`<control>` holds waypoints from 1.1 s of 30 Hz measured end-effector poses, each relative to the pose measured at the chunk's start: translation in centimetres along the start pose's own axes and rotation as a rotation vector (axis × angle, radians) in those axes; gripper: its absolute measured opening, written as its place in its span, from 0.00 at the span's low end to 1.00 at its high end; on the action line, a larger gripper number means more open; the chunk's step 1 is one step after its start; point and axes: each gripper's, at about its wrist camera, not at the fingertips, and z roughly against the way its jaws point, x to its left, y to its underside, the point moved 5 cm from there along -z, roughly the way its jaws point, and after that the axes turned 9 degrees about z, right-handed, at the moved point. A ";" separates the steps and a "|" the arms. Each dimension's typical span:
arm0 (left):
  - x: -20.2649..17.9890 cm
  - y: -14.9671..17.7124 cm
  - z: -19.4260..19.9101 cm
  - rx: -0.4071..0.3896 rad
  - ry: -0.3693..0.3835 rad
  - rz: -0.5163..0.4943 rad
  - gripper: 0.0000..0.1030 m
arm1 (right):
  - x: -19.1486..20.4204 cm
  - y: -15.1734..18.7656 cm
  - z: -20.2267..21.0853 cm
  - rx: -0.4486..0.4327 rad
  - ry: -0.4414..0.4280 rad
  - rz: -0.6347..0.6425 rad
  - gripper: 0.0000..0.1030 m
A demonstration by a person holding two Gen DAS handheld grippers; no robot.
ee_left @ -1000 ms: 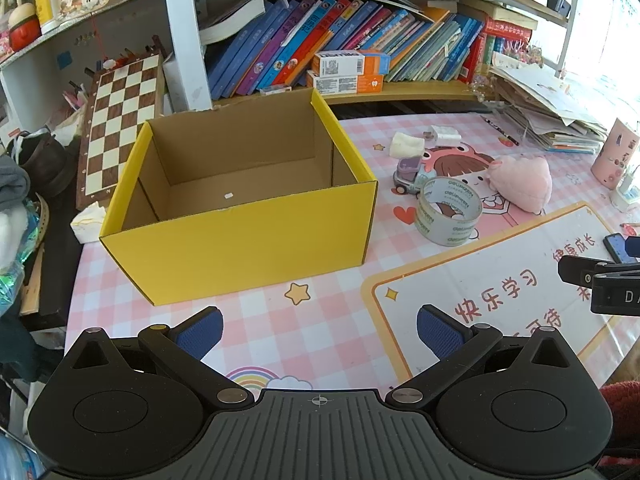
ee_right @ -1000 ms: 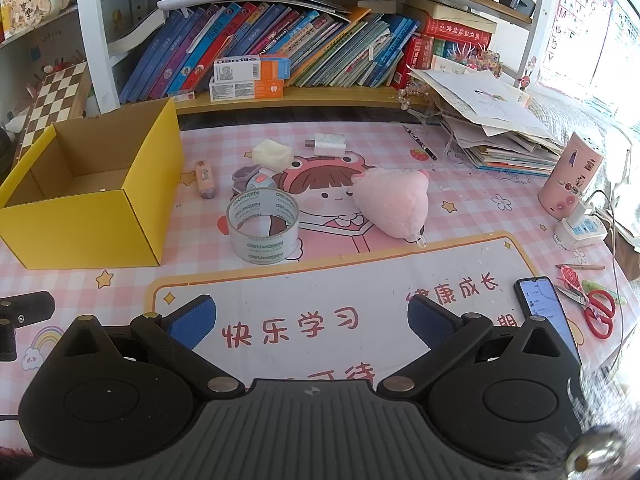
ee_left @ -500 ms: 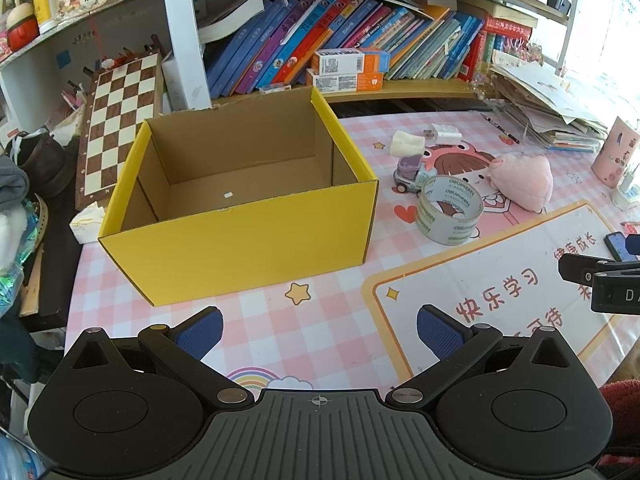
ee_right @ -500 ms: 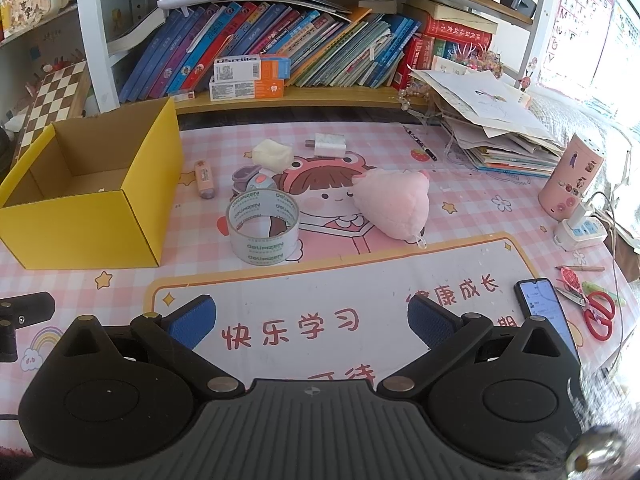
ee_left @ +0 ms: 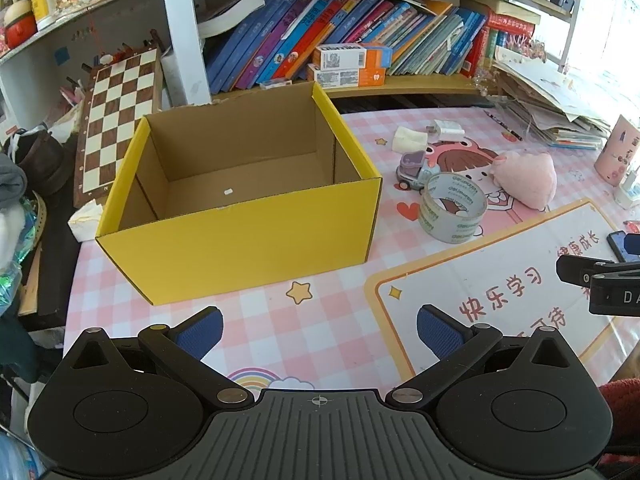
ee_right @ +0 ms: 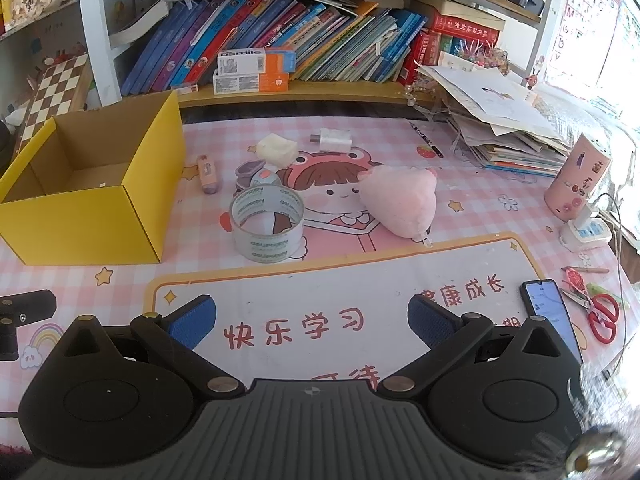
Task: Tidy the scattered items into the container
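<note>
Both our grippers hang low over the near edge of the surface (ee_right: pixel 400 136), empty. Left gripper (ee_left: pixel 319 328) has its jaws wide, aimed at the box (ee_left: pixel 240 240). Right gripper (ee_right: pixel 311 316) is also wide, facing the scattered items.

Box as landmark: open-topped and yellow, it sits upright on the surface and holds only a small white scrap on its floor. Everything to tidy lies to its right:
- tube (ee_right: pixel 208 174): just beside the box's right wall
- toy car (ee_right: pixel 254 174): right of the tube
- tape (ee_right: pixel 267 222): just in front of the car, on its side edge, nearest loose item to the box's front right corner
- sponge (ee_right: pixel 277 150): behind the car
- white plug (ee_right: pixel 331 140): right of the sponge, further from the box
- plush (ee_right: pixel 400 202): right of the tape, well apart from the box

Phone (ee_right: pixel 550 314) and scissors (ee_right: pixel 600 312) lie far right of the box, at the near edge.
</note>
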 end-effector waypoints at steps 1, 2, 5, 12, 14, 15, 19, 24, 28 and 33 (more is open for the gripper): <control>0.0 0.0 0.0 0.002 0.002 0.001 1.00 | 0.0 0.0 -0.1 0.001 -0.001 0.001 1.00; 0.0 0.0 -0.1 0.003 0.003 0.002 1.00 | 0.0 -0.1 -0.1 0.002 -0.002 0.002 1.00; 0.1 -0.1 -0.3 0.008 0.007 0.004 1.00 | 0.1 -0.2 -0.4 0.007 -0.004 0.004 1.00; 0.2 -0.2 -0.7 0.017 0.011 0.007 1.00 | 0.3 -0.5 -0.9 0.014 -0.012 0.017 1.00; 0.2 -0.2 -0.8 0.020 0.011 0.009 1.00 | 0.3 -0.6 -1.0 0.016 -0.013 0.020 1.00; 0.2 -0.2 -0.8 0.022 0.011 0.010 1.00 | 0.4 -0.6 -1.1 0.016 -0.014 0.022 1.00; 0.2 0.0 -1.0 0.037 0.014 0.015 1.00 | 0.5 -0.7 -1.3 0.020 -0.017 0.028 1.00; 0.2 0.1 -1.1 0.051 0.017 0.017 1.00 | 0.5 -0.7 -1.5 0.024 -0.024 0.030 1.00; 0.2 0.2 -1.2 0.057 0.014 0.020 1.00 | 0.5 -0.7 -1.7 0.026 -0.031 0.035 1.00; 0.1 0.4 -1.4 0.081 0.017 0.038 1.00 | 0.4 -0.9 -1.9 0.026 -0.043 0.045 1.00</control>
